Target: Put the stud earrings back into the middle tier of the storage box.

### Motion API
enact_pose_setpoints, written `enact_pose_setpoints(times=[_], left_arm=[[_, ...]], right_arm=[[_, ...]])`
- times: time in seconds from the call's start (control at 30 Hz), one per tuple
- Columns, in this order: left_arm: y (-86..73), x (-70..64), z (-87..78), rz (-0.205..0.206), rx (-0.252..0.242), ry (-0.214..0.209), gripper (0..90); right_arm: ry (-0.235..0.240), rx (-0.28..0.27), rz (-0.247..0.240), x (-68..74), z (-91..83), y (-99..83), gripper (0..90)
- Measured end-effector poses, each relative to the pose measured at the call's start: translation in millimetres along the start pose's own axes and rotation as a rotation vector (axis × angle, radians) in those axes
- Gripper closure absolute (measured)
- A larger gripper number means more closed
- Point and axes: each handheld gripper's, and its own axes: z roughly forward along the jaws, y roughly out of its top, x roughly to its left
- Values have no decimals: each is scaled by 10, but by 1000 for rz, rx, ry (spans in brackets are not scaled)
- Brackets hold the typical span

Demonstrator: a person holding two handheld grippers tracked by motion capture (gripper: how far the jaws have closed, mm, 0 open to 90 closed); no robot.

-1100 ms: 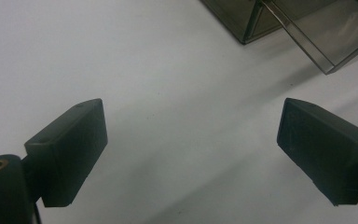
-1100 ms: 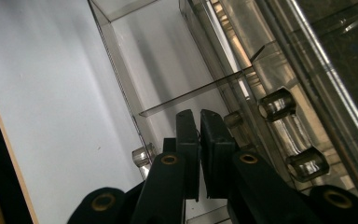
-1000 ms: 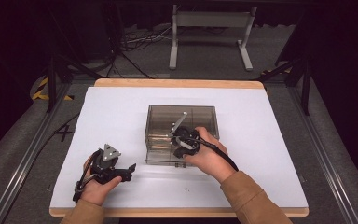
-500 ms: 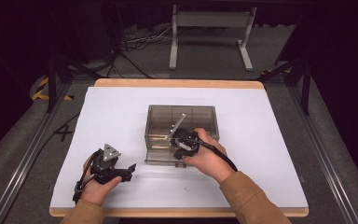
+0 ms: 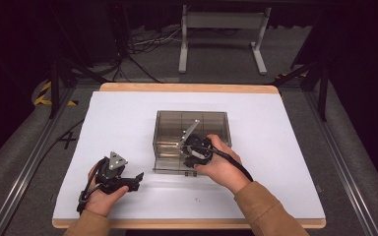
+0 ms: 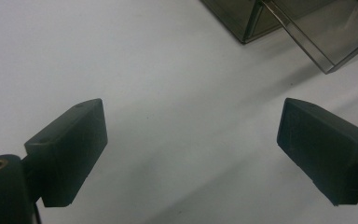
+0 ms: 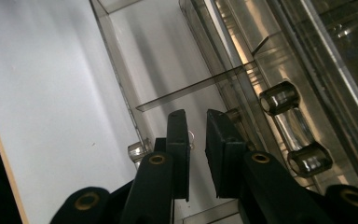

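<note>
White-covered counter (image 5: 275,147) with wooden edge, dark floor around | smoky clear drawer box (image 5: 172,123) mid-counter, one drawer pulled toward near edge | right gripper (image 7: 196,133) at drawer front, jaws nearly closed, narrow gap, grasp on anything unclear | left gripper (image 6: 191,140) near front-left, released, jaws wide over bare counter

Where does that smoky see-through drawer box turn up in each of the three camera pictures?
High view: the drawer box sits mid-table, just beyond the right hand.
Left gripper view: its corner sits along the top edge, right of centre.
Right gripper view: its open drawer runs up the middle, above the jaws.
Shared landmark: the white table.
</note>
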Motion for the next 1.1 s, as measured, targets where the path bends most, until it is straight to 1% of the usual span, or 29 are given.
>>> enact_pose_setpoints(times=[0.3,0.33,0.53,0.6,0.77,0.8,0.97,1.03,1.07,1.1], left_arm=[[-2,-3,4,0,-2,2,92],[-2,-4,4,-2,-2,3,92],[-1,-4,6,-1,-1,1,92],[-2,-3,3,-2,0,2,93],[-2,-3,4,-2,-1,2,92],[-1,-4,3,-3,1,3,92],[-2,-4,3,-3,-2,3,93],[-1,-3,1,-3,0,3,92],[-1,-1,0,-3,1,3,92],[-1,-1,-1,-2,1,3,93]], right_arm=[[16,-50,-22,65,-185,-46,793],[20,-59,-32,69,-203,-53,791],[37,-78,-58,114,-297,-90,783],[46,-89,-79,136,-329,-106,781],[58,-98,-102,185,-389,-133,775],[54,-99,-107,191,-401,-137,774],[72,-108,-126,228,-449,-164,764],[97,-110,-147,259,-457,-175,756],[102,-106,-156,270,-460,-179,757],[94,-104,-160,284,-461,-181,757]])
